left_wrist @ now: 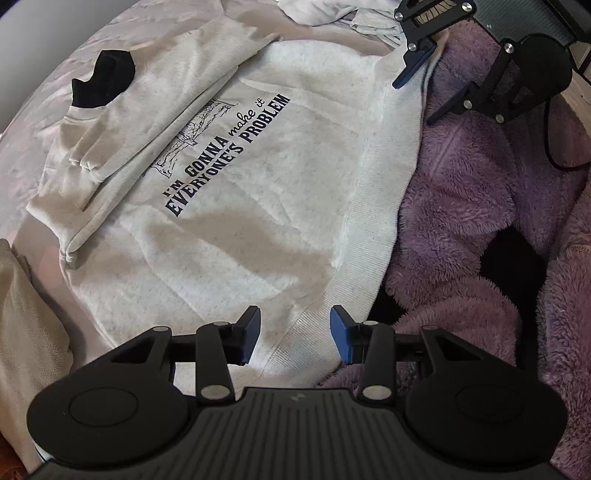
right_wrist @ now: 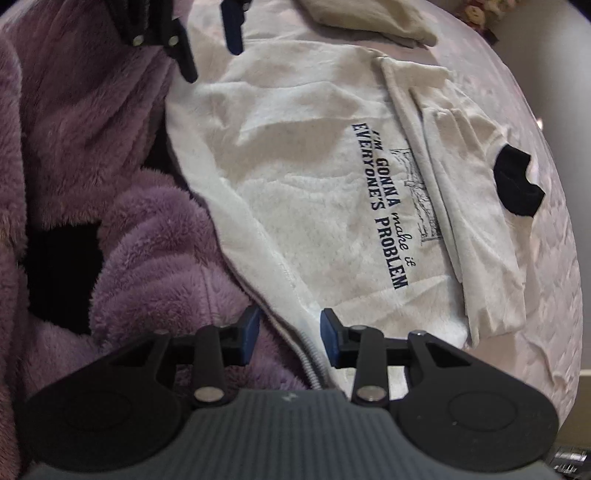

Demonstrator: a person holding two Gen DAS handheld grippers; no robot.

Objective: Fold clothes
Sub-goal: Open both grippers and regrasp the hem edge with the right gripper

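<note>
Sweatshirt (left_wrist: 258, 206), pale grey with dark lettering, lies chest-up and spread flat on a pinkish bed cover (right_wrist: 546, 258); both sleeves appear already folded in across the chest. Left claw (left_wrist: 295, 334): jaws apart, released, holding nothing, poised straddling the ribbed hem (left_wrist: 384, 177) at one bottom corner. Right claw (right_wrist: 289, 338): likewise released and empty, jaws astride the same hem at the opposite corner, where the ribbing passes between the blue pads (right_wrist: 328, 339). The matching stance at the two hem corners suggests preparation for a two-handed pinch, by which the lower half could be lifted and carried toward the collar (left_wrist: 101, 79), a dark neckband at the far end. The flat, smoothed body would favour a clean crease. Just beside the hem, touching it, a purple fleece garment (left_wrist: 461, 206) lies bunched; a careless pinch might catch its pile along with the ribbing. A beige cloth (left_wrist: 26, 332) rests beside one shoulder, and a white garment (left_wrist: 317, 11) is heaped beyond the other side. No containers are visible; the garments lie loose on the bed.
</note>
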